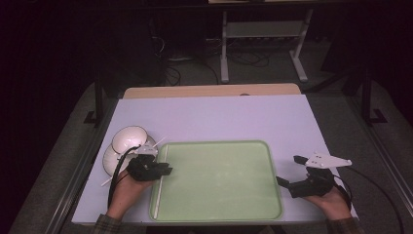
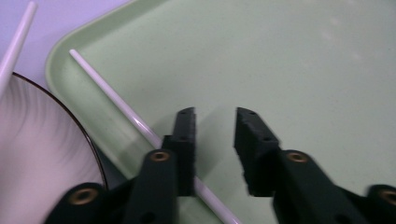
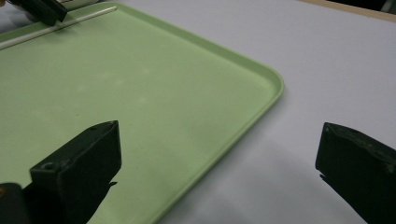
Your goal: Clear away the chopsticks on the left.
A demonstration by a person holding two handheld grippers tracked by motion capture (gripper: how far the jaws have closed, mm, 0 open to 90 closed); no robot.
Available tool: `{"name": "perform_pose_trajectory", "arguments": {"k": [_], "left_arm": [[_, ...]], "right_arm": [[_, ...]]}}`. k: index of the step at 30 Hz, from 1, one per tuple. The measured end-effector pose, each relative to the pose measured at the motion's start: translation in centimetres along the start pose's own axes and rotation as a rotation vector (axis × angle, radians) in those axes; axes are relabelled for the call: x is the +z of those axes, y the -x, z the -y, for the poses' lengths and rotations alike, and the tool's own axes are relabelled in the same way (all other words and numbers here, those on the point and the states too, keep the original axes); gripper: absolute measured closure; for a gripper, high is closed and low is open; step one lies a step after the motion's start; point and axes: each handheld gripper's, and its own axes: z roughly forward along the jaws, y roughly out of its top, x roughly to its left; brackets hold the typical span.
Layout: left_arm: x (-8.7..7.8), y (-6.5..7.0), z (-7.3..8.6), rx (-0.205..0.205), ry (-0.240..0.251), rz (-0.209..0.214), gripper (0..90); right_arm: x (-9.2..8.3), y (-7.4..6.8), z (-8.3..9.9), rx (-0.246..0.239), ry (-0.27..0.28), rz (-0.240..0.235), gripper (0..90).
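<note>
A light green tray (image 1: 219,180) lies at the table's front. A white chopstick (image 1: 157,200) rests along the tray's left inner edge. My left gripper (image 1: 163,170) hovers over that edge with its jaws apart. In the left gripper view the chopstick (image 2: 112,100) lies on the tray (image 2: 280,60), passing under the left jaw, with nothing pressed between the pads of the gripper (image 2: 215,114). My right gripper (image 1: 288,169) stands wide open at the tray's right edge; its view (image 3: 219,140) shows the tray rim (image 3: 275,79) between the jaws and the chopstick (image 3: 70,21) far off.
A white bowl (image 1: 129,139) sits beside a white dark-rimmed plate (image 1: 109,161) left of the tray. A second white chopstick (image 1: 158,142) lies across the plate. The plate's edge (image 2: 42,154) comes close to the tray's corner. Pale tablecloth (image 1: 219,117) stretches behind the tray.
</note>
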Motion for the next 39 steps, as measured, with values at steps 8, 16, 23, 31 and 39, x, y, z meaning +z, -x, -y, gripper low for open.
{"name": "perform_pose_trajectory", "arguments": {"k": [8,16,23,31,39], "left_arm": [[-1.3,0.8,0.3,0.032,0.029,0.008,36.7],[-1.8,1.5,0.6,0.074,0.015,0.025,27.1],[-3.0,1.4,1.5,0.075,0.03,0.018,27.1],[-4.6,0.8,2.7,0.061,0.041,0.006,27.2],[-6.1,-0.1,3.8,0.031,0.055,-0.027,27.2]], "right_arm": [[0.1,0.0,0.0,0.001,-0.003,-0.002,0.0],[0.1,0.0,0.0,0.001,-0.002,-0.002,0.0],[0.1,0.0,0.0,0.001,-0.004,-0.002,0.0],[0.1,0.0,0.0,0.001,-0.005,0.001,0.0],[0.1,0.1,0.0,0.001,-0.004,0.0,0.0]]}}
